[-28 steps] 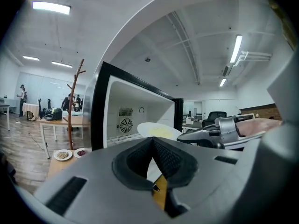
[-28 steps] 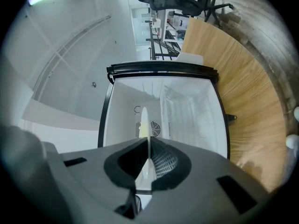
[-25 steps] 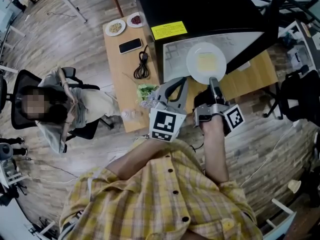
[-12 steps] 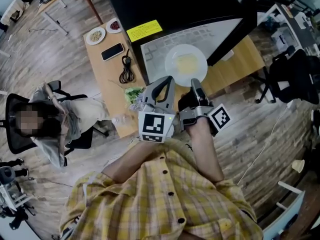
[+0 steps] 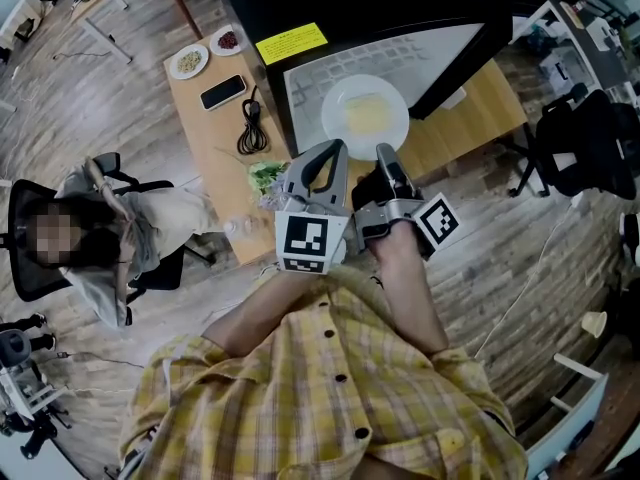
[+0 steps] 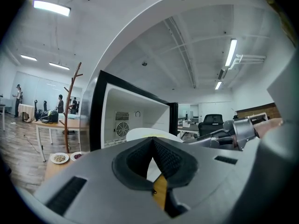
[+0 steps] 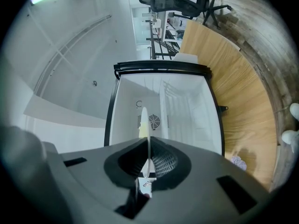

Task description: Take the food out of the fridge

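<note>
A white plate (image 5: 365,116) with pale yellow food lies level in front of the open black fridge (image 5: 400,8), over its white inner floor. My right gripper (image 5: 385,158) is shut on the plate's near rim. In the right gripper view the plate (image 7: 145,125) shows edge-on between the pads of my right gripper (image 7: 147,169), with the white fridge interior (image 7: 182,111) behind. My left gripper (image 5: 328,154) hovers just left of the plate, shut and holding nothing. In the left gripper view my left gripper (image 6: 153,164) has its pads together, and the plate (image 6: 140,134) shows beyond them.
A wooden table (image 5: 215,143) left of the fridge holds two small dishes (image 5: 189,61), a phone (image 5: 223,92), a black cable (image 5: 250,128) and green leaves (image 5: 265,178). A person (image 5: 110,228) sits in a chair at the left. Black office chairs (image 5: 585,158) stand at the right.
The head view has shifted, so the fridge and table sit further left in it. The right gripper has stayed shut on the plate, and the left gripper has stayed beside it.
</note>
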The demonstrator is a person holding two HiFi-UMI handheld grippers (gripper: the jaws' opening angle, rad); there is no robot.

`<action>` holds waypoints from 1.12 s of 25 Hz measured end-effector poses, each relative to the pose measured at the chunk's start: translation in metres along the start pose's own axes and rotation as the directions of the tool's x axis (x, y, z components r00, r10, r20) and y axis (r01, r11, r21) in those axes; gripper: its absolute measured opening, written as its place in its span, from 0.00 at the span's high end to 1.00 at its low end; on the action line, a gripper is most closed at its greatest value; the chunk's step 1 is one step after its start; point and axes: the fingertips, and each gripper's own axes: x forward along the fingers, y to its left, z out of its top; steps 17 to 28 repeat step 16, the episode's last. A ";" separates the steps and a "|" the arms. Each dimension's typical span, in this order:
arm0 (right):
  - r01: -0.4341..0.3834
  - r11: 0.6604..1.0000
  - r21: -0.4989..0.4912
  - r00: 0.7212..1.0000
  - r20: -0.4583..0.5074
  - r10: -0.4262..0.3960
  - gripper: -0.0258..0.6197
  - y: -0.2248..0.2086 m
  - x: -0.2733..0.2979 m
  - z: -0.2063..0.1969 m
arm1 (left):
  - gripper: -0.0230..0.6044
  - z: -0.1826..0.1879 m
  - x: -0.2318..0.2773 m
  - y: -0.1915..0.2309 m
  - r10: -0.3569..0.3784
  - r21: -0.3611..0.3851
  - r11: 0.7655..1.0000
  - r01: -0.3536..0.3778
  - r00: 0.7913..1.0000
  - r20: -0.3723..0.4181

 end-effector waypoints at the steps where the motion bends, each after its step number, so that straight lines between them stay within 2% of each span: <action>1: -0.001 1.000 0.000 1.000 -0.003 0.001 0.93 0.000 0.000 -0.001 | 0.95 0.000 -0.001 0.001 0.002 -0.001 1.000 -0.002 1.000 0.001; 13: -0.009 1.000 -0.006 0.999 -0.041 0.009 0.93 0.008 0.005 -0.015 | 0.95 0.001 -0.006 0.009 0.019 -0.008 1.000 -0.019 1.000 0.006; 28: -0.010 1.000 -0.002 0.999 -0.043 0.010 0.93 0.008 0.006 -0.016 | 0.95 0.002 -0.005 0.010 0.021 -0.007 1.000 -0.021 1.000 0.008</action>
